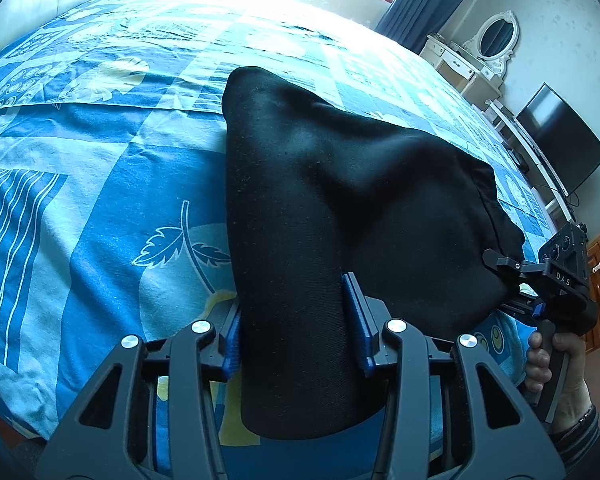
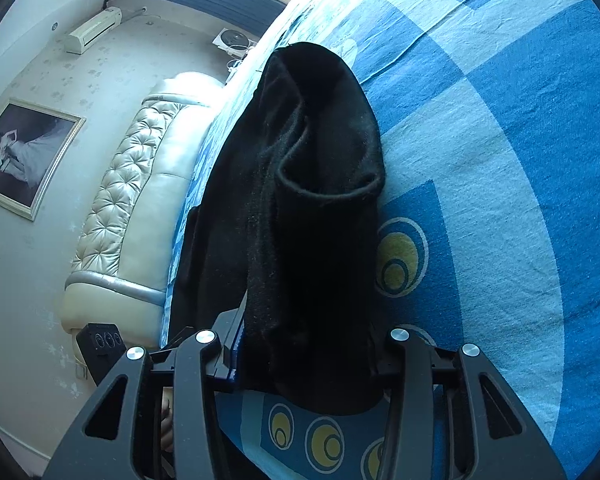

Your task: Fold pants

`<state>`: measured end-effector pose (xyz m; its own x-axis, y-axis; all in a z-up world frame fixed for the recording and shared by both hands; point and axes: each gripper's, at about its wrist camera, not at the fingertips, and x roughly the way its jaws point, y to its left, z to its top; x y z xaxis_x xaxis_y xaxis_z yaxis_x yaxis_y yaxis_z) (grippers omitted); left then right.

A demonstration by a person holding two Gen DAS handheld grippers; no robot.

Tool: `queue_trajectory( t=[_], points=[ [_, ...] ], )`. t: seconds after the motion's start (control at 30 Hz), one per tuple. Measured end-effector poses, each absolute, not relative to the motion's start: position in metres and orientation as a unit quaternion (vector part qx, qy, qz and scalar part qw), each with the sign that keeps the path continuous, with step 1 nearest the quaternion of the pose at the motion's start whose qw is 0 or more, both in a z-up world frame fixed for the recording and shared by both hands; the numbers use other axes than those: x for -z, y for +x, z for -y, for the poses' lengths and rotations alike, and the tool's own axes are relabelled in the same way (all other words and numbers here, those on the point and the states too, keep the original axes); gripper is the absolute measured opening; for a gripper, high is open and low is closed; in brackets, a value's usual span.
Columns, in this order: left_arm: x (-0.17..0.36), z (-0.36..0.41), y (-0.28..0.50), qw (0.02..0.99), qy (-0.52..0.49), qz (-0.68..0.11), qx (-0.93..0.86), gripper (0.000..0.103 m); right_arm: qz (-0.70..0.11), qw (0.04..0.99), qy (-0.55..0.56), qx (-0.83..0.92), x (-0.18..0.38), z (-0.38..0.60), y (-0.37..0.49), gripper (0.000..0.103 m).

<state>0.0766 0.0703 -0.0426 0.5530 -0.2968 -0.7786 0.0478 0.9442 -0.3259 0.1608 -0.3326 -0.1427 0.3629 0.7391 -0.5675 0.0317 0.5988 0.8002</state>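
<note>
Black pants (image 1: pixel 340 184) lie partly lifted over a blue patterned bedspread (image 1: pixel 100 200). My left gripper (image 1: pixel 296 320) is shut on a bunched band of the black cloth, which runs between its blue pads (image 1: pixel 358 320). In the left wrist view my right gripper (image 1: pixel 500 276) grips the other end of the pants at the right. In the right wrist view the pants (image 2: pixel 320 200) hang in thick folds between the right gripper's (image 2: pixel 304 356) fingers, which are shut on them. The cloth hides the fingertips.
The bedspread (image 2: pixel 500 160) fills the right side of the right wrist view. A padded cream headboard (image 2: pixel 132 184) and framed picture (image 2: pixel 24 156) are at its left. A white dresser with mirror (image 1: pixel 488 44) and dark TV (image 1: pixel 560 140) stand at the right wall.
</note>
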Motion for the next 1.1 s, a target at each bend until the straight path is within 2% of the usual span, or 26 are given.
queue_trajectory(
  t=[0.07,0.2,0.3,0.37,0.53,0.6,0.97,1.1],
  points=[
    [0.043,-0.070,0.076,0.874,-0.133,-0.459,0.091,0.052,-0.507,0.729,0.388,-0.248,0.144,0.334,0.160,0.046],
    [0.048,-0.072,0.074,0.883,-0.130,-0.447,0.058,0.083,-0.504,0.721,0.398,-0.259,0.146,0.338,0.160,0.049],
    [0.050,-0.075,0.070,0.887,-0.133,-0.441,0.044,0.089,-0.504,0.724,0.394,-0.257,0.143,0.338,0.156,0.053],
    [0.049,-0.075,0.065,0.888,-0.133,-0.438,0.036,0.090,-0.505,0.731,0.385,-0.251,0.138,0.338,0.151,0.057],
    [0.033,-0.063,0.048,0.896,-0.087,-0.436,0.009,0.090,-0.520,0.761,0.316,-0.224,0.120,0.332,0.131,0.076],
    [0.026,-0.056,0.039,0.901,-0.064,-0.429,0.002,0.090,-0.529,0.772,0.284,-0.209,0.114,0.328,0.120,0.079],
    [0.008,-0.019,-0.008,0.908,0.020,-0.415,-0.053,0.097,-0.508,0.850,0.084,-0.115,0.080,0.293,0.083,0.080],
    [-0.001,-0.022,-0.018,0.915,0.001,-0.398,-0.064,0.097,-0.487,0.864,0.046,-0.123,0.071,0.280,0.078,0.081]
  ],
)
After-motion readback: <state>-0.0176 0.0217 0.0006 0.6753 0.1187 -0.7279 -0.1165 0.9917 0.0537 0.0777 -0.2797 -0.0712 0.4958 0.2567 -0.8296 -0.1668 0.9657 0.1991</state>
